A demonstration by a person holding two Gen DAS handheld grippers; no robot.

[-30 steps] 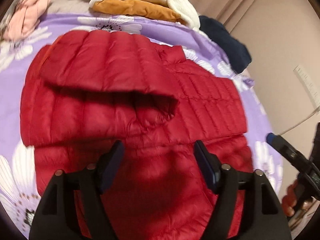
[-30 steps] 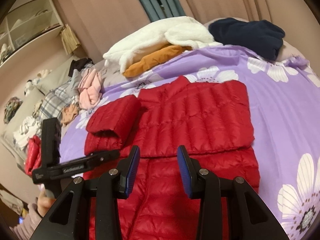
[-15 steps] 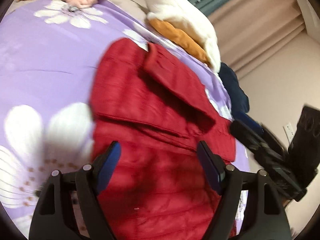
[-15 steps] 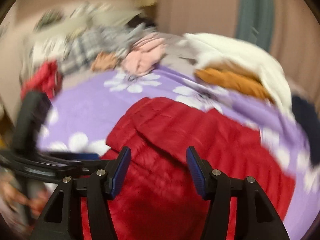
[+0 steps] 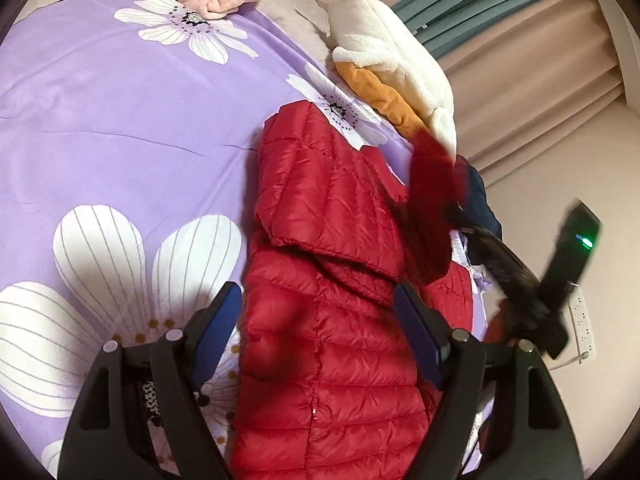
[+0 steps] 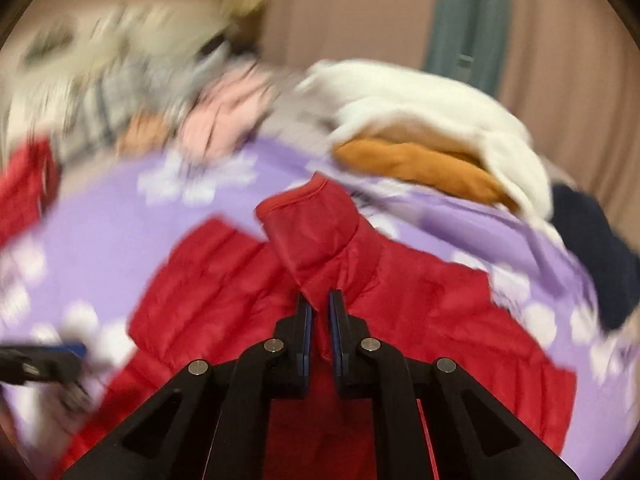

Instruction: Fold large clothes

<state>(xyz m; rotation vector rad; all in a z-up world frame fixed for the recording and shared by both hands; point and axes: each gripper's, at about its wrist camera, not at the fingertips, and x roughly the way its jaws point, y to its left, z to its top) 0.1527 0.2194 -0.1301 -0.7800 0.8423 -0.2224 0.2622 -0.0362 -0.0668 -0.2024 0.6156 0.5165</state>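
Pinching the red down jacket (image 6: 400, 320)'s sleeve (image 6: 320, 232) for folding, the right gripper (image 6: 319, 308) has just closed, while the left gripper (image 5: 320, 320) hovers spread and empty.

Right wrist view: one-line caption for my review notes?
Right gripper jaws just closed on a red puffer jacket sleeve above the purple floral bedspread.
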